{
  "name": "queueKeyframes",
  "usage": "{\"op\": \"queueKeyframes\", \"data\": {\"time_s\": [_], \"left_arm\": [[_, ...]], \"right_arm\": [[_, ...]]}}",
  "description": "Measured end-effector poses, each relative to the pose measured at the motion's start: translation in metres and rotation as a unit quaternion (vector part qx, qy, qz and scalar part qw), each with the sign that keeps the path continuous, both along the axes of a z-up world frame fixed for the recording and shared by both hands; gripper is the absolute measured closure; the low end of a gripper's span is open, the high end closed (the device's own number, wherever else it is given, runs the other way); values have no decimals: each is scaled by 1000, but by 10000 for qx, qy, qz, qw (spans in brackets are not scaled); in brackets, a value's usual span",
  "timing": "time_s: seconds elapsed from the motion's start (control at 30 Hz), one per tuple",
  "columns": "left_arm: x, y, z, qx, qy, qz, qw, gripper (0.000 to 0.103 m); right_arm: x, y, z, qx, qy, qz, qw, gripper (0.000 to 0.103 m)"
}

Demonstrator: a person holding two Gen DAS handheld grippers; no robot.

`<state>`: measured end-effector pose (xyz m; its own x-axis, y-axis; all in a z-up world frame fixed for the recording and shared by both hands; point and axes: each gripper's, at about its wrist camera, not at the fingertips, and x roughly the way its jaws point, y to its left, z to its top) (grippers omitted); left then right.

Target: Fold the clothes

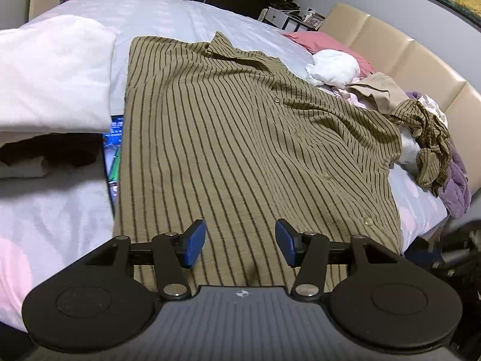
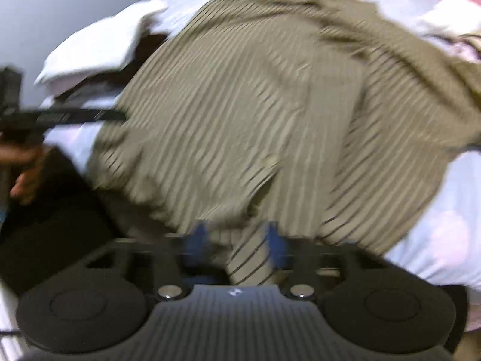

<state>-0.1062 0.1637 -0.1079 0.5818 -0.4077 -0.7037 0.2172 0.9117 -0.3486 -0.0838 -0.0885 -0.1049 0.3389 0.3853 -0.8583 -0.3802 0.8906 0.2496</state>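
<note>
An olive shirt with thin dark stripes (image 1: 225,135) lies spread face up on the bed, buttons running down its right side. My left gripper (image 1: 240,242) hovers open just above the shirt's near hem, nothing between its blue pads. One sleeve (image 1: 427,138) is bunched up at the right on a pile of clothes. The right wrist view is blurred by motion. There the shirt (image 2: 255,105) fills the frame, and a raised fold of its hem runs between the fingers of my right gripper (image 2: 234,240), whose blue pads stand apart.
White bedsheet (image 1: 180,15) with a folded white duvet (image 1: 51,75) at the left and a blue package (image 1: 112,150) under the shirt's edge. Clothes pile (image 1: 375,87) and purple garment (image 1: 457,189) lie by the beige headboard (image 1: 390,51). A hand (image 2: 24,165) shows at far left.
</note>
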Motion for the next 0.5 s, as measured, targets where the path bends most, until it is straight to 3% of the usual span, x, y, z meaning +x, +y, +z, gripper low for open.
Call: {"op": "queueKeyframes", "data": {"time_s": [0.1, 0.2, 0.23, 0.3, 0.4, 0.5], "left_arm": [[-1, 6, -3, 4, 66, 90, 9999, 54], [-1, 7, -4, -72, 81, 156, 9998, 54], [-1, 5, -3, -94, 62, 145, 9998, 54], [-2, 2, -2, -78, 26, 64, 9999, 54], [-3, -2, 1, -3, -43, -41, 10000, 54], [-3, -1, 3, 23, -103, -81, 9999, 54]], "right_arm": [[5, -1, -4, -361, -159, -393, 9984, 43], [12, 11, -15, -473, -142, -424, 9979, 46], [14, 14, -21, -547, -101, -411, 9976, 60], [17, 14, -32, -746, 24, -409, 9964, 98], [19, 13, -37, -667, 161, -335, 9971, 99], [12, 11, -19, 49, 346, -78, 9994, 99]]}}
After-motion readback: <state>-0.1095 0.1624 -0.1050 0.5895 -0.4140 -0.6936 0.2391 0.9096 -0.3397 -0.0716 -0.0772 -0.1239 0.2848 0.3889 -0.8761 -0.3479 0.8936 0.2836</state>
